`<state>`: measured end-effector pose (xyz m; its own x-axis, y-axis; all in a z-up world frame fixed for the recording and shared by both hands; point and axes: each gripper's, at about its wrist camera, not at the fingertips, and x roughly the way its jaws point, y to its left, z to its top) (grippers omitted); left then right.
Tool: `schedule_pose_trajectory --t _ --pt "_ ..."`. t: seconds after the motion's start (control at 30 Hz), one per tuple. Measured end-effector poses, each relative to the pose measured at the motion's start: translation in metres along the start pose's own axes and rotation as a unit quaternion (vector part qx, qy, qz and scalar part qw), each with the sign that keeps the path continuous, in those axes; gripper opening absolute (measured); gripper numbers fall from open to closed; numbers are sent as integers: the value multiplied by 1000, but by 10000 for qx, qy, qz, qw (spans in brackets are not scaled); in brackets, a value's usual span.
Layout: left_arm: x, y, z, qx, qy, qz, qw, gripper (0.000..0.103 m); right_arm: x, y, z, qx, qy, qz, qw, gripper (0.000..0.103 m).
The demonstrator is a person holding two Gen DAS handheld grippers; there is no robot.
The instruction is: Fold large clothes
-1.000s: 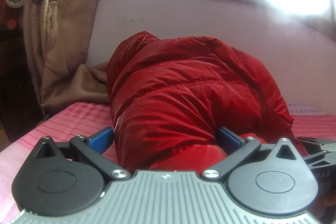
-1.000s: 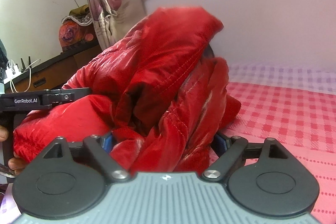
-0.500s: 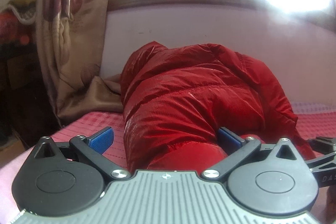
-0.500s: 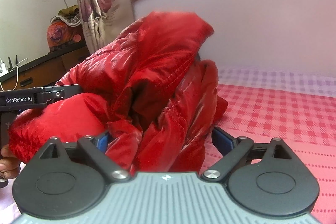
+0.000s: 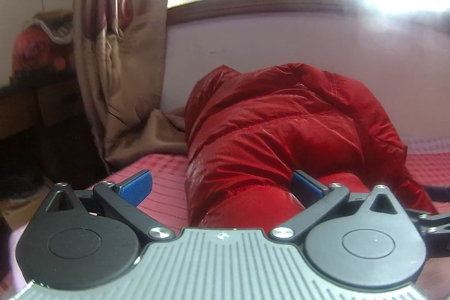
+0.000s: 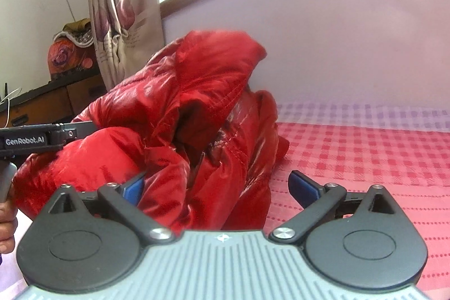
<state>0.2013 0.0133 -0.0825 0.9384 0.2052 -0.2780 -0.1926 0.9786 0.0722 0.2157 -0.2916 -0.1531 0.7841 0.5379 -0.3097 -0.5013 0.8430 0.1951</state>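
Note:
A red puffy jacket (image 5: 270, 137) lies bunched on the pink checked bed (image 5: 166, 176), with its far end against the wall. My left gripper (image 5: 222, 187) is open. The jacket's near end lies between its jaws, the left blue pad (image 5: 136, 186) stands clear of the cloth, and the right pad is against it. In the right wrist view the jacket (image 6: 180, 114) fills the left half. My right gripper (image 6: 219, 187) is open and its jaws are still opening. Cloth lies by its left pad, and its right pad (image 6: 303, 186) stands free above the sheet.
A beige curtain (image 5: 121, 52) hangs at the left and pools on the bed corner. A dark wooden cabinet (image 6: 56, 97) stands beyond the bed's left edge. The pale wall (image 6: 337, 47) runs behind the jacket. Open sheet (image 6: 365, 159) stretches to the right. A hand (image 6: 7, 224) holds the left gripper's handle.
The right gripper's jaws have spread, and its right pad has come off the jacket. Both grippers have drawn back from the jacket and swung. The left jaws stay as wide as before.

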Motion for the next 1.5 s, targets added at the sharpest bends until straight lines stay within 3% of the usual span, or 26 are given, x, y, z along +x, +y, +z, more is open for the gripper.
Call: schedule_pose_trajectory --t 0.13,0.43,0.63,1.0,1.2,1.5 --pt "-14 -4 -2 58 -202 176 9996 103 -19 10 1 -212 -359 -113 9991 101" --pt "-30 6 -3 -239 -220 141 9994 103 -55 34 4 -289 -849 -153 9959 101" --pt "-50 1 -6 -5 -470 308 9984 103 -63 50 0 -474 -868 -84 9951 102" --pt "-78 -14 -2 239 -385 256 9986 103 -82 63 -4 -642 -983 -45 9931 102" --pt "-93 -17 2 82 -303 -120 9994 103 -97 65 -8 -679 -1084 -49 9918 103" --pt "-108 -25 6 -1 -283 -212 9994 103 -105 57 -13 -586 -1022 -193 9928 103"
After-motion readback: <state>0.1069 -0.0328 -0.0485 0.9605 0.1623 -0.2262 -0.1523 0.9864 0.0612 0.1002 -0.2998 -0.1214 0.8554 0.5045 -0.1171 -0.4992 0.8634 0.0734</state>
